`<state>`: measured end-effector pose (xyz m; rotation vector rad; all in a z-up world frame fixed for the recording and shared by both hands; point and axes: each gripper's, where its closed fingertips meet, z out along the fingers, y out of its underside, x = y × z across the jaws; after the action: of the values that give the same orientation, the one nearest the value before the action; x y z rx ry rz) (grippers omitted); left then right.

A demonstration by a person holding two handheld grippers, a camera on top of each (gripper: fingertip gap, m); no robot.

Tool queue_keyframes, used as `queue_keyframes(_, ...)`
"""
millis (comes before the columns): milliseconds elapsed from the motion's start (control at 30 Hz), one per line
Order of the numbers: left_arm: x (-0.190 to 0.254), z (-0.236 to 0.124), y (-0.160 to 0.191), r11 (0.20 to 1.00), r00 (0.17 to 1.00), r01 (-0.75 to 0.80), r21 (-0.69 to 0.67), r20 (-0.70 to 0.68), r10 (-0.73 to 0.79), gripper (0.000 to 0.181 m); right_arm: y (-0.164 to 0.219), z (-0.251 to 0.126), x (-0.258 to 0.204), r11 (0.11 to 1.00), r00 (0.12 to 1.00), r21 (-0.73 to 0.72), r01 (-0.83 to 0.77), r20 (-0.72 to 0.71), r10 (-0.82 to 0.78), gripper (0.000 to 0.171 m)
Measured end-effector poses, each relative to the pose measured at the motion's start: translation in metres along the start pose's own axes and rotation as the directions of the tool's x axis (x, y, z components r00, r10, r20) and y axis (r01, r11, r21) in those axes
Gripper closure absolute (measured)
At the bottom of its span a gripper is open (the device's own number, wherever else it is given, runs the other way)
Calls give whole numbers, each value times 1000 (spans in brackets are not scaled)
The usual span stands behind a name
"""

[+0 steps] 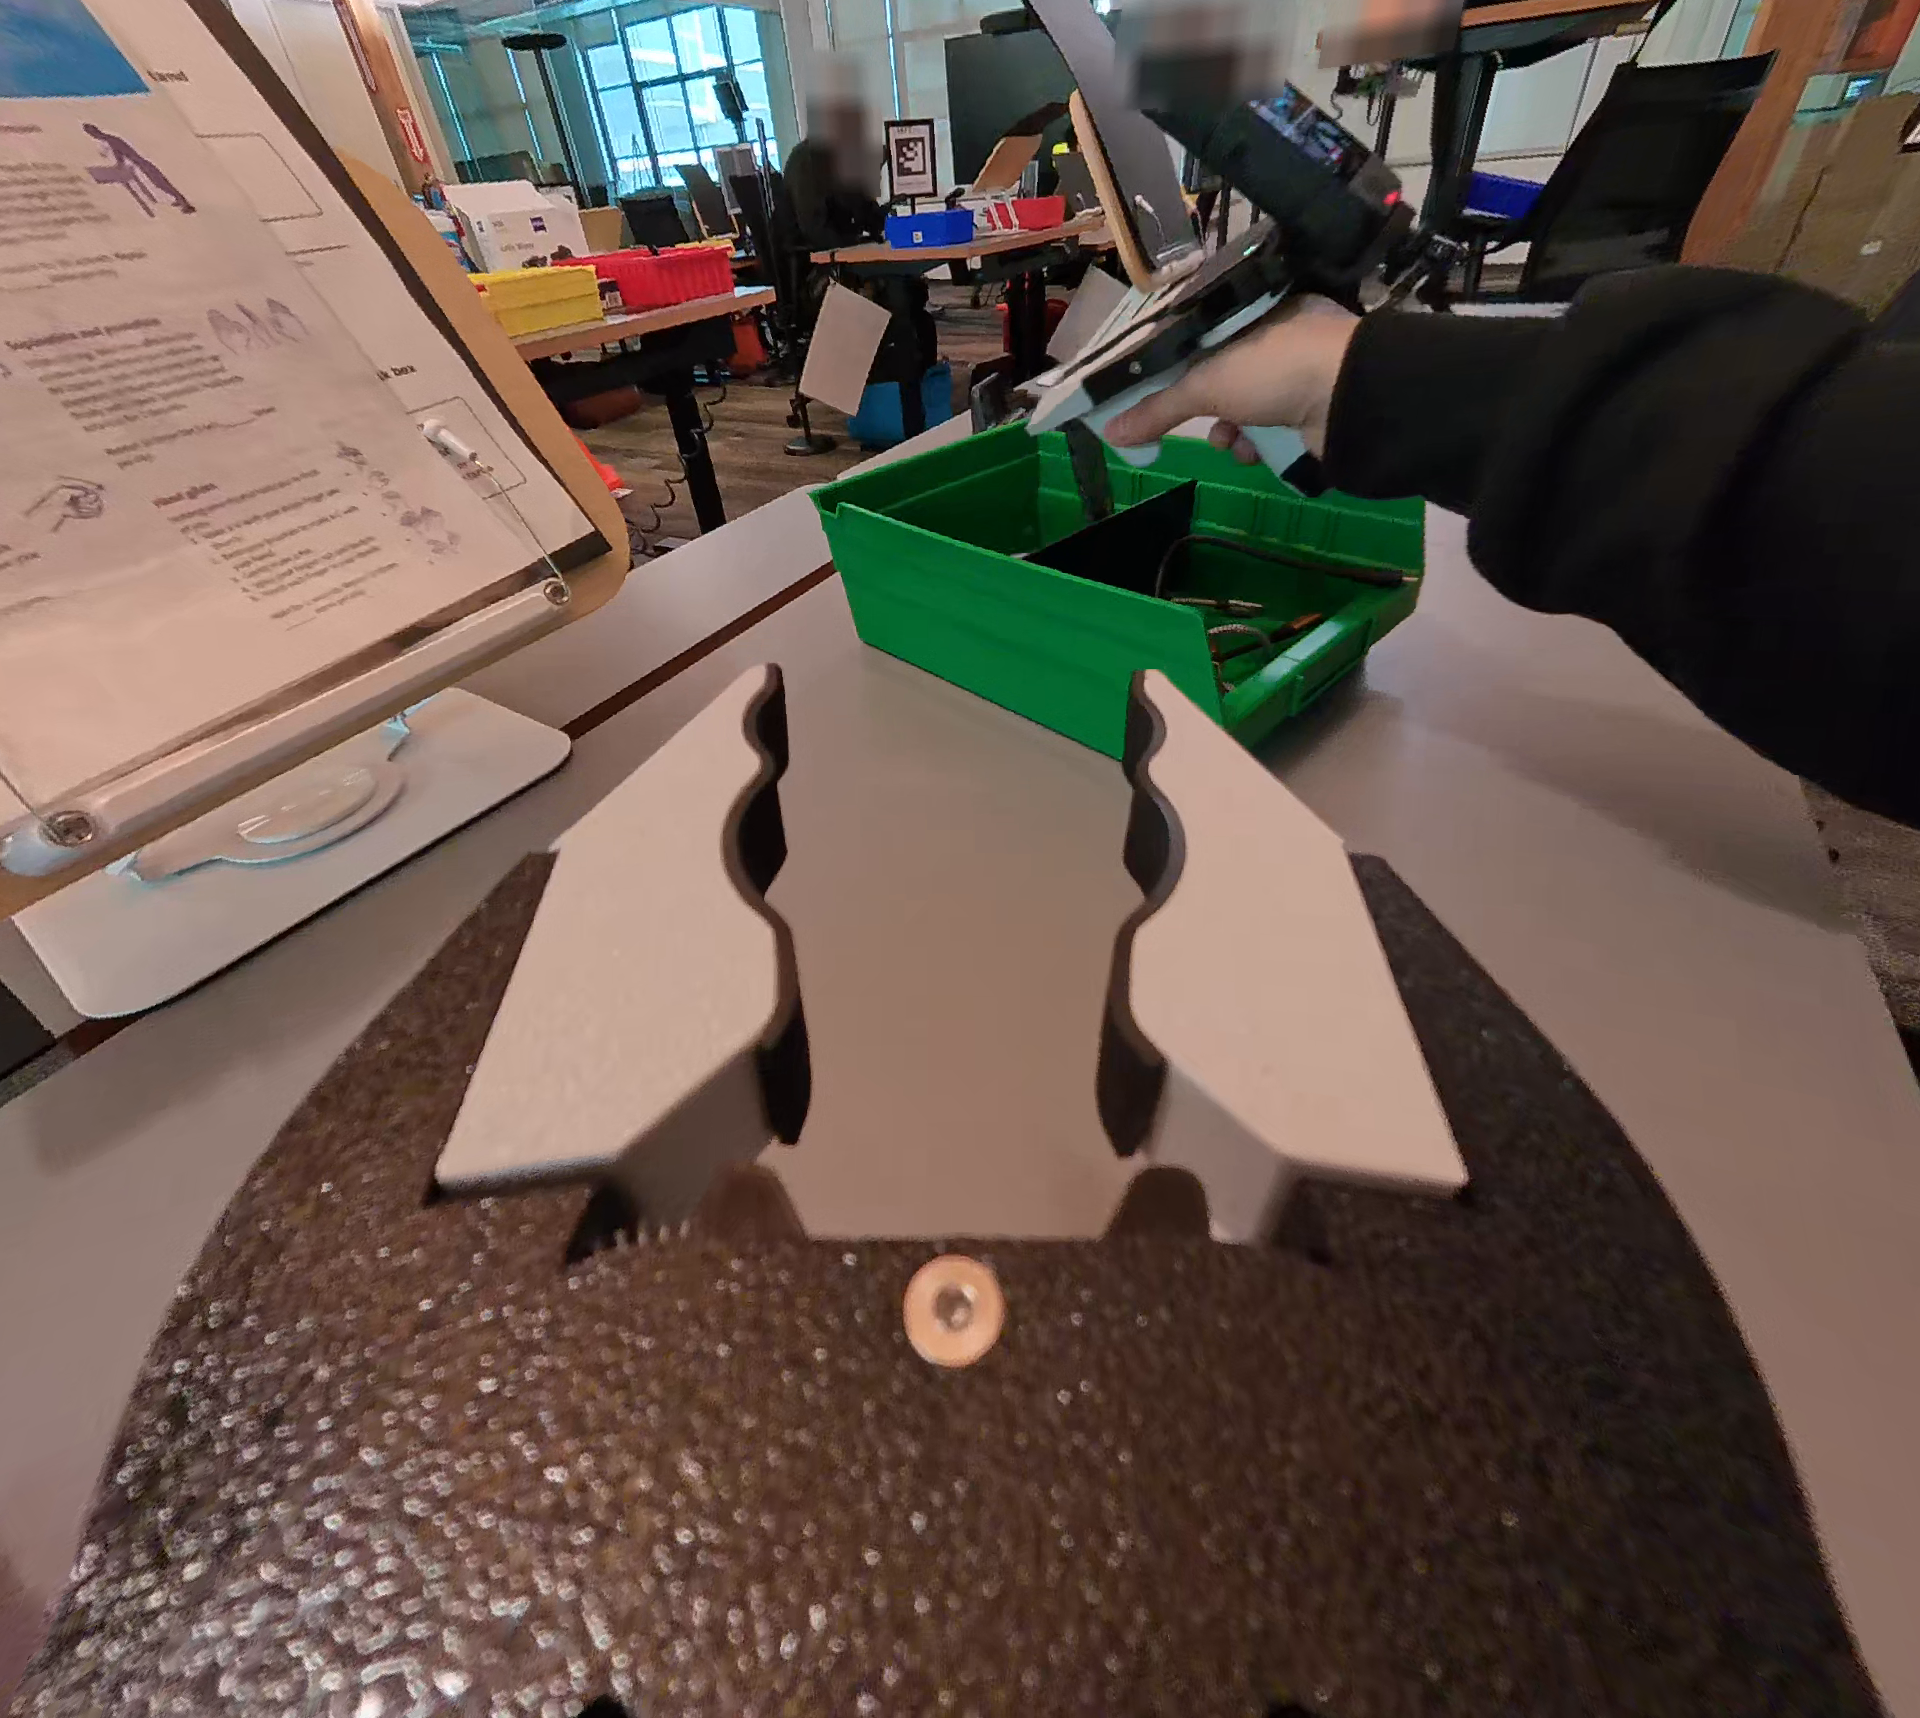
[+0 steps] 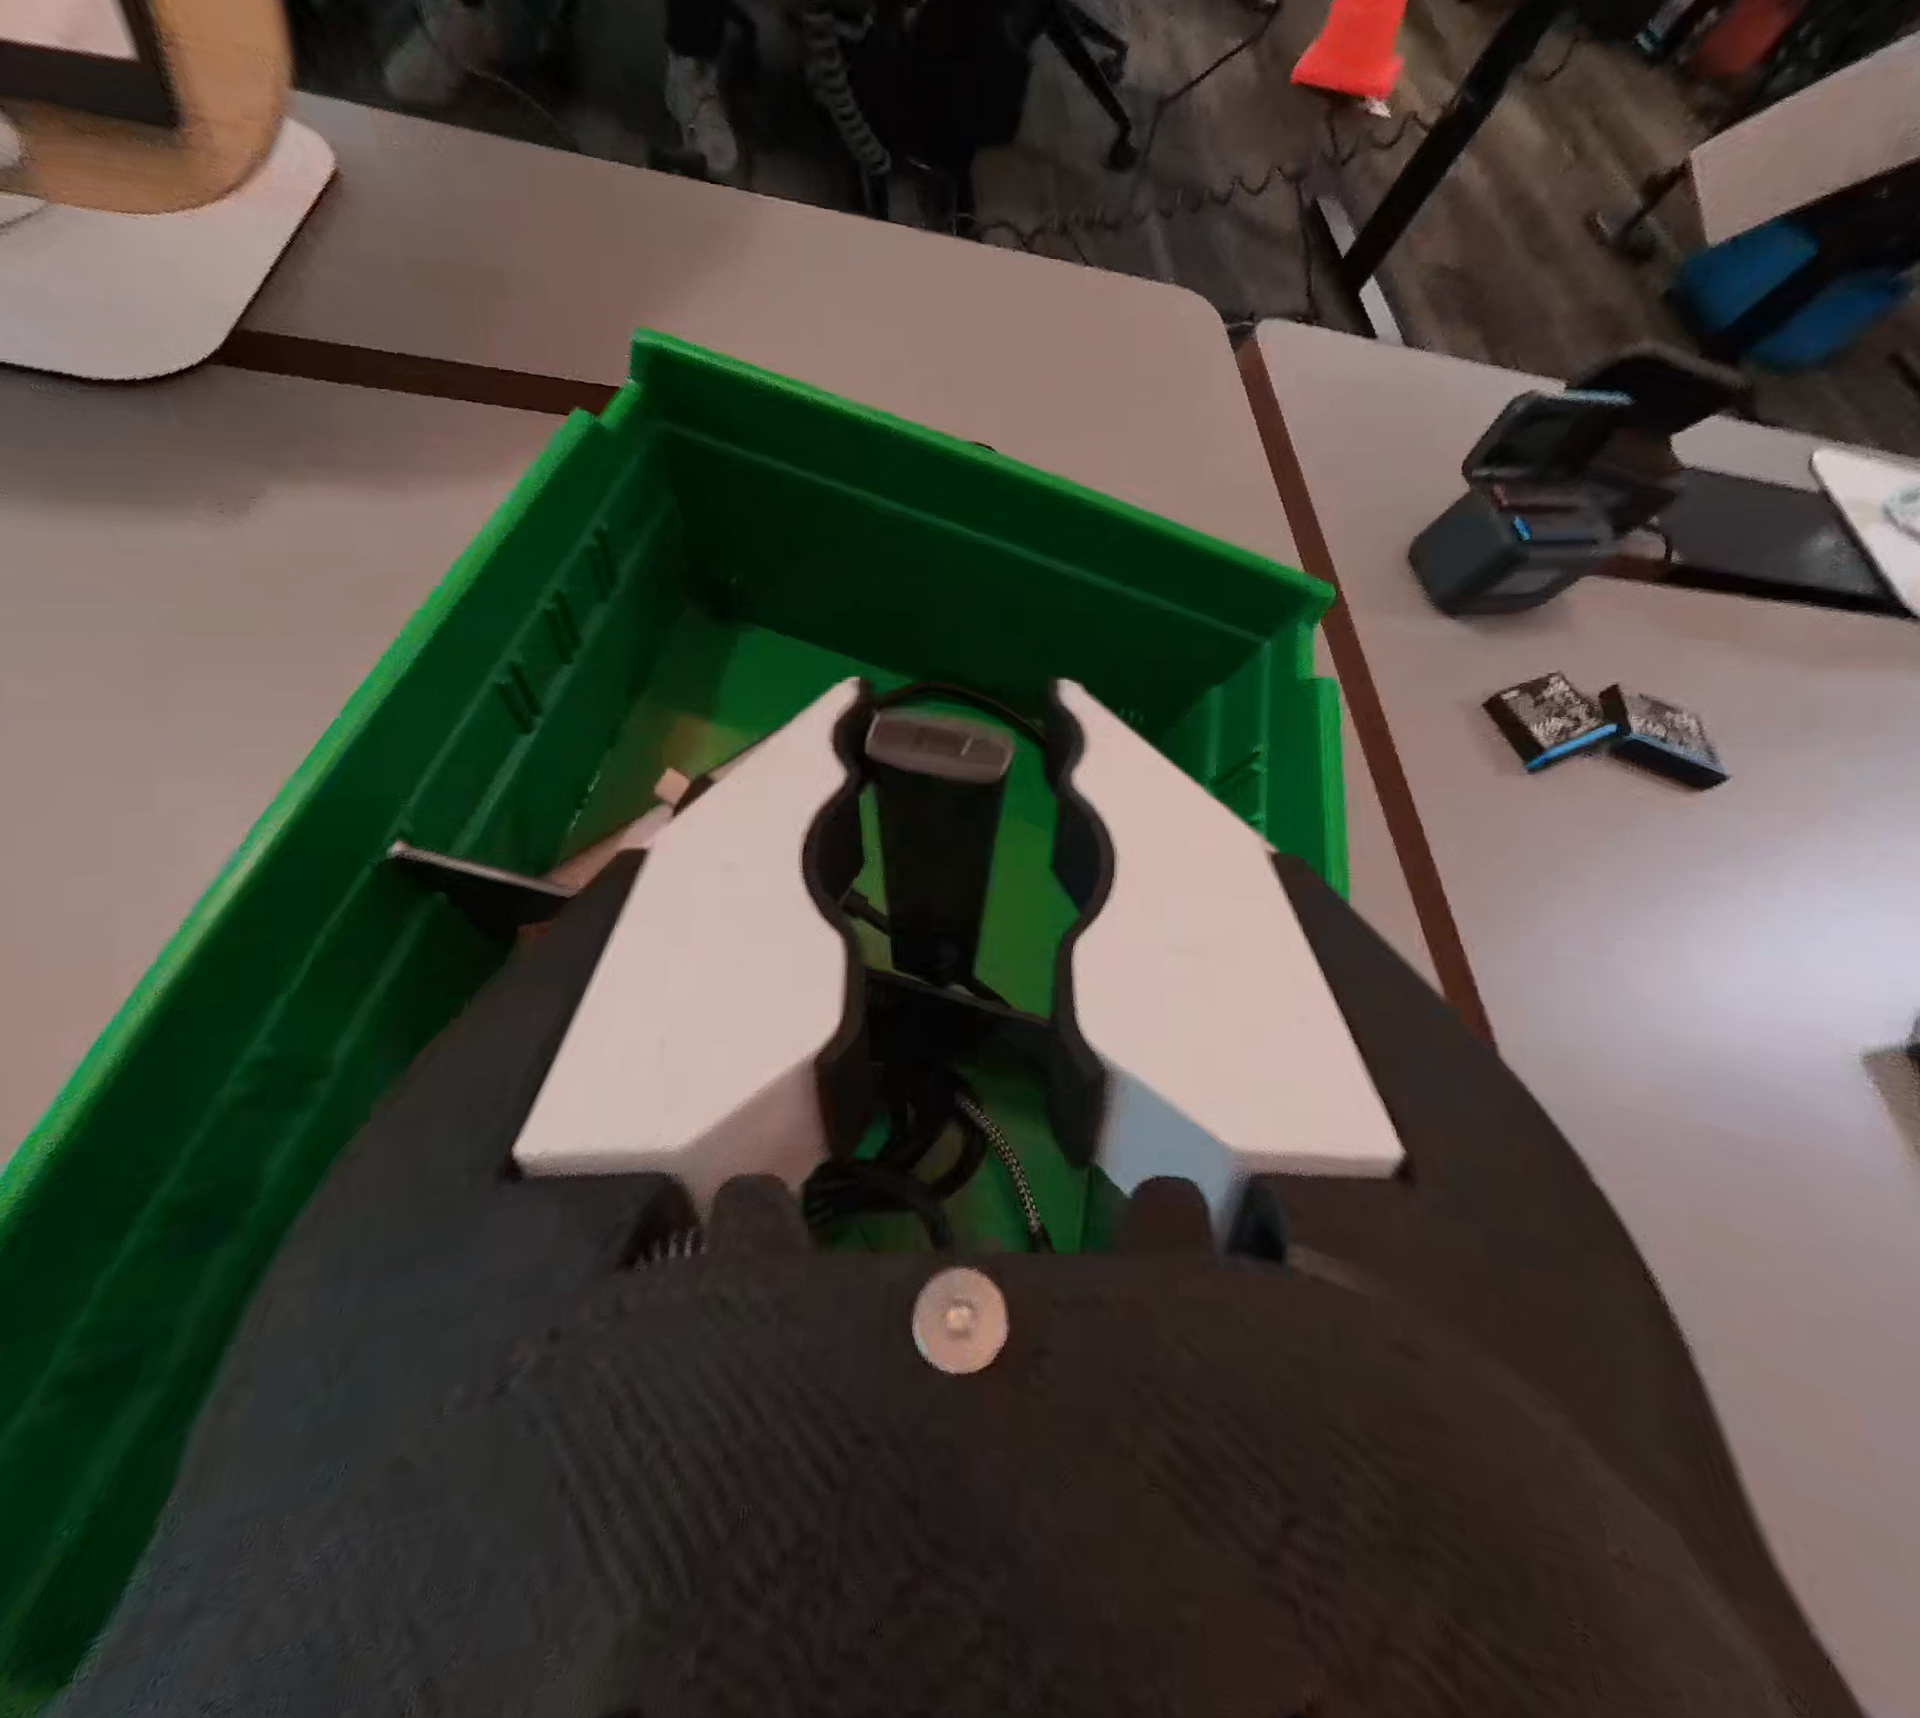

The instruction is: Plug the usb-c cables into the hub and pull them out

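Observation:
A green bin [image 1: 997, 619] stands on the grey table. My right gripper [image 2: 958, 692] hangs over the bin's far compartment, shut on a dark hub [image 2: 935, 837] with a silver end, which sits lengthwise between the fingers. In the left wrist view the right gripper [image 1: 1049, 421] is held by a hand, with the hub [image 1: 1091, 479] hanging down into the bin. Braided cables [image 1: 1299, 551] with metal plugs lie in the bin's other compartment, and they also show under my right gripper [image 2: 935, 1149]. My left gripper [image 1: 956, 681] is open and empty above the table, short of the bin.
A black divider [image 1: 1122, 541] splits the bin. A tilted document stand [image 1: 260, 421] on a white base [image 1: 312, 847] stands left of the bin. On the table to the right lie a black device [image 2: 1538, 505] and two small black packs [image 2: 1605, 723]. There is about 35 centimeters between the tips of the two grippers.

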<state>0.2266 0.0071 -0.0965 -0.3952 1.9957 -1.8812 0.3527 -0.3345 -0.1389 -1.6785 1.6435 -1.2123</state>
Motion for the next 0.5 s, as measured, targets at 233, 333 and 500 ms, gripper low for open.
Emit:
queue_keyframes(233, 4, 2, 5, 999, 1000, 3, -47, -3, -3, 120, -6, -25, 36, 979, 990, 151, -141, 16, 140, 111)
queue_keyframes(333, 8, 5, 10, 997, 1000, 4, -74, -11, -5, 119, -8, -57, 44, 964, 992, 233, -125, 33, 120, 116)
queue_keyframes(500, 15, 12, 19, 995, 999, 19, -98, -35, -23, 119, 30, -109, 37, 971, 988, 200, -128, 115, 107, 116)
